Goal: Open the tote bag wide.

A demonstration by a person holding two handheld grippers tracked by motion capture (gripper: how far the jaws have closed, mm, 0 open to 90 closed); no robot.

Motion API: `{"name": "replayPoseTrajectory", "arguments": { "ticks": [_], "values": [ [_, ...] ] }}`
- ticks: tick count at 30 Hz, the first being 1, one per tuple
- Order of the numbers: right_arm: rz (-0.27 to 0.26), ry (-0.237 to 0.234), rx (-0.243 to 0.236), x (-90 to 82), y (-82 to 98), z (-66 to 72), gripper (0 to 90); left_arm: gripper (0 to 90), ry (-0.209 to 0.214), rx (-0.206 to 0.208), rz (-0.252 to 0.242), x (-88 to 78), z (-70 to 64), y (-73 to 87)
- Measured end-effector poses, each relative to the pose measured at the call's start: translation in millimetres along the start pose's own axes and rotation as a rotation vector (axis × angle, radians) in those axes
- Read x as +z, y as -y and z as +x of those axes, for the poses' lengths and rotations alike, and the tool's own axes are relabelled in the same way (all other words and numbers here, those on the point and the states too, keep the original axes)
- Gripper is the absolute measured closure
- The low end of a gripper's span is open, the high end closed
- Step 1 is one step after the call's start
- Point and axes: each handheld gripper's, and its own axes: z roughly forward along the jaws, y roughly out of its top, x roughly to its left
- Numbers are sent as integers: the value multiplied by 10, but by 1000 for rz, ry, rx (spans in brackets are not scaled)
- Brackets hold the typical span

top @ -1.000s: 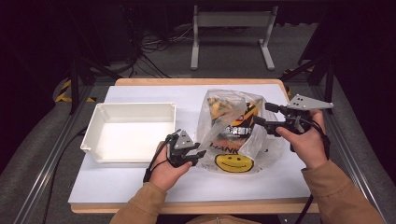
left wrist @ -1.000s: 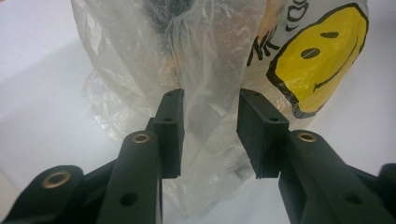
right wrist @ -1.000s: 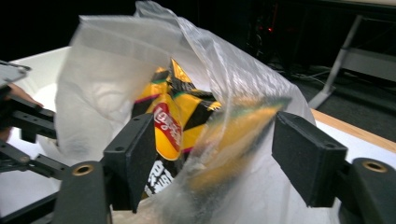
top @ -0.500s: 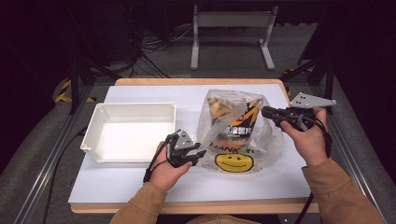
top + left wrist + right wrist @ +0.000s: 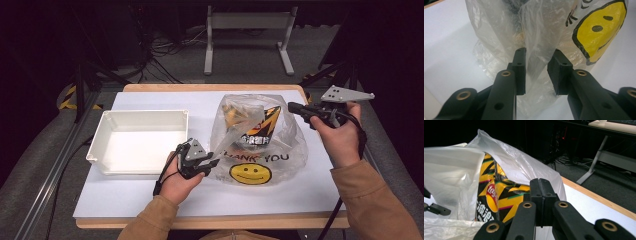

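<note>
Since a second ago our right gripper (image 5: 295, 107) has risen a little at the bag's right side and its jaws have just been closing; in the right gripper view they now meet pad to pad, and whether bag film is pinched between them we cannot tell; our left gripper (image 5: 207, 162) has kept its place at the bag's near-left corner, its jaws have just been narrowing, and in the left gripper view a fold of the clear plastic bag (image 5: 534, 37) stands in the gap, the pads not yet pressing on it; the bag (image 5: 260, 135) with its smiley print stands in the right half of the white table (image 5: 150, 192), a yellow and black chip packet (image 5: 496, 195) upright inside; the white tray (image 5: 137, 142) lies just left of the bag, near our left hand; bare table lies along the near edge and behind the tray; the right edge runs close beside our right hand (image 5: 342, 137).
</note>
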Motion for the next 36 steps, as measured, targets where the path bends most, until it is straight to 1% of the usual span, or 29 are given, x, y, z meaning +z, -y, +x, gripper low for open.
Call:
{"name": "replayPoseTrajectory", "arguments": {
  "ticks": [4, 10, 11, 12, 13, 14, 15, 16, 17, 18, 19, 22, 25, 27, 30, 32, 33, 34, 36],
  "values": [
    [-6, -8, 13, 7, -48, -82, 900, 671, -6, 0, -7, -5, 4, -1],
    [12, -10, 41, 67, -40, -200, 900, 681, -9, -5, -10, -12, 10, 2],
    [10, -14, 51, 70, -21, -202, 900, 683, -10, -6, -13, -17, 11, 1],
    [9, -18, 53, 66, -15, -190, 882, 683, -11, -5, -15, -17, 12, 1],
    [6, -29, 56, 63, -10, -167, 803, 684, -11, -5, -14, -16, 14, 2],
    [3, -44, 64, 64, -6, -133, 756, 684, -10, -5, -12, -13, 14, 2],
    [3, -44, 64, 64, -6, -133, 756, 684, -10, -5, -12, -13, 14, 2],
    [3, -54, 63, 65, -3, -96, 690, 684, -10, -6, -12, -9, 11, 4],
    [2, -57, 59, 65, 1, -43, 600, 680, -9, -3, -10, -6, 8, 4],
    [4, -56, 57, 64, 7, -3, 533, 679, -9, -3, -11, -6, 4, 4],
    [9, -61, 62, 71, 14, 33, 490, 679, -10, -4, -13, -8, 2, 3],
    [20, -56, 78, 94, 45, 126, 410, 680, -10, -6, -15, -12, -2, 0],
    [58, -34, 74, 160, 100, 181, 377, 680, -9, -5, -15, -12, -2, 0],
    [80, -15, 81, 218, 150, 182, 374, 680, -9, -3, -15, -15, 0, 1],
    [89, -12, 87, 249, 182, 174, 392, 680, -9, -5, -15, -16, 5, 3],
    [124, -5, 53, 244, 191, 166, 570, 681, -7, -4, -14, -14, 7, 5],
    [124, 8, 37, 235, 188, 163, 619, 682, -5, -4, -13, -11, 4, 5],
    [124, 15, 24, 221, 180, 152, 702, 683, -4, -2, -11, -8, 0, 6],
    [110, 32, 13, 183, 155, 120, 804, 686, -1, 1, -9, 2, -9, 6]
  ]
}}
